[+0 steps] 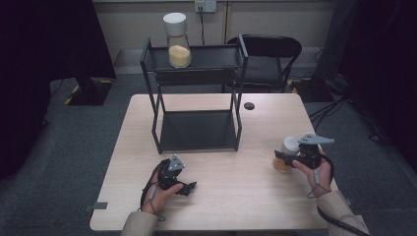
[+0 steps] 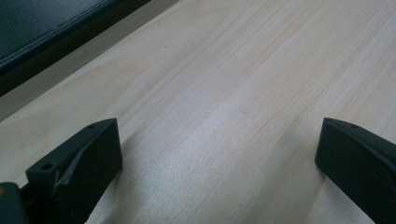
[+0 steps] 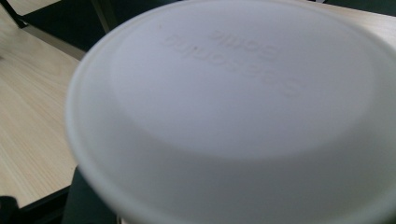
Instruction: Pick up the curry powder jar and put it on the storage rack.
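A jar with a white lid (image 1: 290, 144) and amber contents stands at the right side of the table. My right gripper (image 1: 283, 161) is shut on its body, held from the right by a hand. In the right gripper view the white lid (image 3: 243, 107) is very close and blurred, with one black jaw showing under its lower left. My left gripper (image 1: 190, 187) lies low on the table near the front middle. Its jaws stand wide apart (image 2: 219, 144) over bare wood, with nothing between them.
A black two-tier rack (image 1: 196, 88) stands at the back middle of the light wooden table (image 1: 236, 196). A second white-lidded jar (image 1: 178, 42) of yellow grains sits on its top shelf. A small black disc (image 1: 249, 105) lies right of the rack. A black chair (image 1: 270, 54) stands behind.
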{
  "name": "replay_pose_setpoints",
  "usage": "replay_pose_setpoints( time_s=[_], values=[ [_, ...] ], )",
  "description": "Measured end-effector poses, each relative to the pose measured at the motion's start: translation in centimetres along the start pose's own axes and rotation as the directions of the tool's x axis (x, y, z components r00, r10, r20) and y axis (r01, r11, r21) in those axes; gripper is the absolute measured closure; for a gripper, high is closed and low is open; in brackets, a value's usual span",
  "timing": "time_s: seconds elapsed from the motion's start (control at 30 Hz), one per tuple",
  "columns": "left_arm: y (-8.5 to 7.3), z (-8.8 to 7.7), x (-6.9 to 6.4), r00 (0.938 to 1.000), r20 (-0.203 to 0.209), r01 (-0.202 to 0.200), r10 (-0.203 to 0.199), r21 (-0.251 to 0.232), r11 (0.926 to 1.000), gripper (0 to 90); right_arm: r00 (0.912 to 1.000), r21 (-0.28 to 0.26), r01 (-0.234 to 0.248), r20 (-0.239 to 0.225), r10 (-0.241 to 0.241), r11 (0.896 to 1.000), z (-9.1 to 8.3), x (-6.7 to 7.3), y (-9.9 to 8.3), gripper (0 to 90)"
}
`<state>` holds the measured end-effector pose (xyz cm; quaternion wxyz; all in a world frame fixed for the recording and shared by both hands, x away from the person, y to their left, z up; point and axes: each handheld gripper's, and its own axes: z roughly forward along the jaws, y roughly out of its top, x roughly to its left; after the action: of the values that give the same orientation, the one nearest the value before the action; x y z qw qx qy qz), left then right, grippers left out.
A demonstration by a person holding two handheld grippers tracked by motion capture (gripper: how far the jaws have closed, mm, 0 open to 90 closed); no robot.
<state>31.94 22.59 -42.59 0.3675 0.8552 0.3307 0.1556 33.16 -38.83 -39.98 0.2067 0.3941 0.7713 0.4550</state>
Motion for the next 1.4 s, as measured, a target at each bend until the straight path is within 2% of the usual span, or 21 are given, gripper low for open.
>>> replay_pose_setpoints(
  time_s=[0.27,0.37,0.6,1.1,1.4],
  values=[
    [0.0,0.0,0.0,1.0,0.0,0.0,0.0,0.0,1.0,0.0,0.9982,0.013,0.032,-0.052,-0.031,0.999,0.2,0.3,2.0,34.4],
    [0.0,0.0,0.0,1.0,0.0,0.0,0.0,0.0,1.0,0.0,0.9964,0.022,0.054,-0.066,-0.052,0.998,0.3,0.6,2.8,34.4],
    [0.0,0.0,0.0,1.0,0.0,0.0,0.0,0.0,1.0,0.0,0.9907,0.025,0.069,-0.119,-0.066,0.997,0.7,1.0,4.4,34.6],
    [0.0,0.0,0.0,1.0,0.0,0.0,0.0,0.0,1.0,0.0,0.9713,0.046,0.114,-0.215,-0.101,0.992,2.4,3.0,7.4,34.9],
    [0.0,0.0,0.0,1.0,0.0,0.0,0.0,0.0,1.0,0.0,0.9628,0.045,0.137,-0.241,-0.123,0.99,3.2,4.1,9.4,35.0]
  ],
)
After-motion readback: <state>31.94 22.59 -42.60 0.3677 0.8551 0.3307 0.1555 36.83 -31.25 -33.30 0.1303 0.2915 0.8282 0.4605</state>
